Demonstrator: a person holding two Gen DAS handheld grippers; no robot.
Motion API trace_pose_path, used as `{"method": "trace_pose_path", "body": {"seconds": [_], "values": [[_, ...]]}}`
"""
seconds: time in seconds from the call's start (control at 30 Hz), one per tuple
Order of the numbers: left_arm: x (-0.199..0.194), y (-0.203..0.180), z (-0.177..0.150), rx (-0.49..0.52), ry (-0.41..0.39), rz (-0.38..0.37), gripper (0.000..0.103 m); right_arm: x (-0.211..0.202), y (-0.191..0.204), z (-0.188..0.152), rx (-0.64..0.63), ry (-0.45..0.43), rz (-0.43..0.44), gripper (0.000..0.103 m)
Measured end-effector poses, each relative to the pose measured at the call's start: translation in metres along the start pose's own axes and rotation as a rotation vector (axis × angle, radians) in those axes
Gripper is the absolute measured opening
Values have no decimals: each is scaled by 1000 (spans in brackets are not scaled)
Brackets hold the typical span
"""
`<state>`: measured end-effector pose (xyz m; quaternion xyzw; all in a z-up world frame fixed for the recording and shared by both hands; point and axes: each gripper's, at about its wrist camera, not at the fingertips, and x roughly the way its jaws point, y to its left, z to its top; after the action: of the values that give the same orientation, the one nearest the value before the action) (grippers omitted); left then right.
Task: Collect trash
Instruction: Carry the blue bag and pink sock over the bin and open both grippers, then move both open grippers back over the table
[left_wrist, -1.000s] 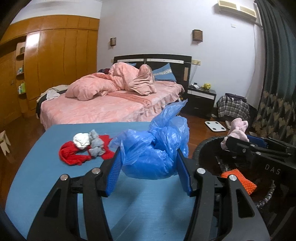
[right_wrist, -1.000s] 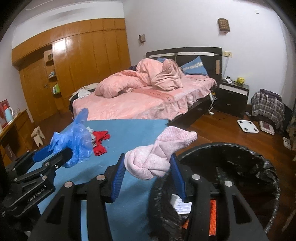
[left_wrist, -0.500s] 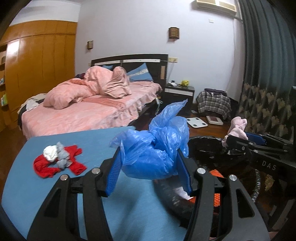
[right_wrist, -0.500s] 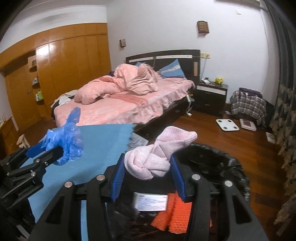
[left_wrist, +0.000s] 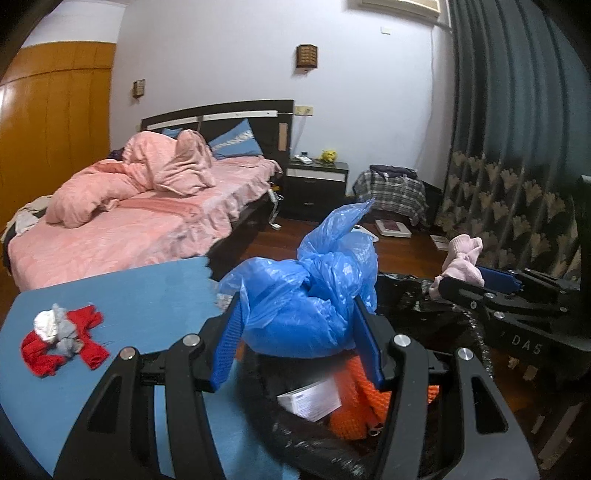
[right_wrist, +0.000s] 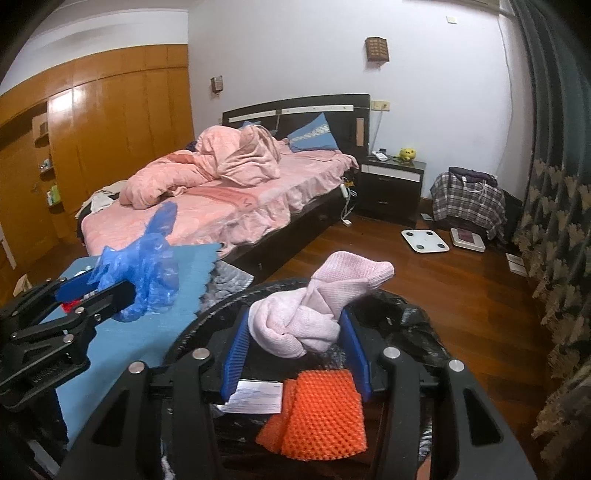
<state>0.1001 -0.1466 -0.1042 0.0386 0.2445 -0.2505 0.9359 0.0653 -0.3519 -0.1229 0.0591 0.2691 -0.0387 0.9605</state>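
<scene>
My left gripper (left_wrist: 299, 339) is shut on a crumpled blue plastic bag (left_wrist: 306, 299) and holds it above the near rim of the black-lined trash bin (left_wrist: 410, 291). My right gripper (right_wrist: 295, 354) is shut on a knotted pink sock (right_wrist: 314, 306) and holds it over the bin's opening (right_wrist: 413, 321). Inside the bin lie an orange textured pad (right_wrist: 317, 413) and a white paper label (right_wrist: 255, 397). The blue bag also shows in the right wrist view (right_wrist: 147, 266), and the sock in the left wrist view (left_wrist: 461, 262).
A blue table (left_wrist: 122, 295) holds a red cloth with grey and white wads (left_wrist: 62, 336) at its left. A bed with pink bedding (left_wrist: 136, 214) stands behind, a nightstand (right_wrist: 391, 184), scales (right_wrist: 424, 240) and dark curtains (left_wrist: 517, 166) to the right.
Both grippers have moved right from over the table to over the bin, each still holding its item. The bin's contents have come into view beneath them.
</scene>
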Motion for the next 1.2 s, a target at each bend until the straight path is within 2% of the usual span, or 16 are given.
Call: {"method": "trace_pose_path", "body": {"seconds": [0.2, 0.27, 0.33, 0.43, 0.53, 0.57, 0.63, 0.73, 1.0, 1.2], "values": [[23, -13, 0, -5, 34, -44, 55, 2, -18, -3, 9, 11, -29, 48], [28, -15, -1, -11, 47, -66, 57, 4, -23, -4, 13, 15, -36, 48], [34, -16, -1, -16, 61, -91, 65, 8, -27, -4, 14, 24, -43, 51], [37, -13, -2, -29, 68, -118, 79, 12, -31, -7, 14, 34, -55, 60], [38, -8, -7, -41, 80, -123, 84, 12, -34, -10, 17, 35, -63, 72], [38, -6, -8, -46, 83, -118, 84, 13, -34, -10, 18, 38, -66, 74], [35, -1, -10, -55, 82, -104, 86, 12, -34, -11, 22, 39, -77, 91], [25, 7, -12, -49, 68, -64, 88, 9, -30, -11, 24, 27, -76, 97], [-3, 42, -15, -50, 38, 51, 91, 7, -3, -9, 16, 20, -26, 97], [-24, 76, -20, -86, 26, 132, 91, 18, 38, -5, -16, 27, 38, 97]]}}
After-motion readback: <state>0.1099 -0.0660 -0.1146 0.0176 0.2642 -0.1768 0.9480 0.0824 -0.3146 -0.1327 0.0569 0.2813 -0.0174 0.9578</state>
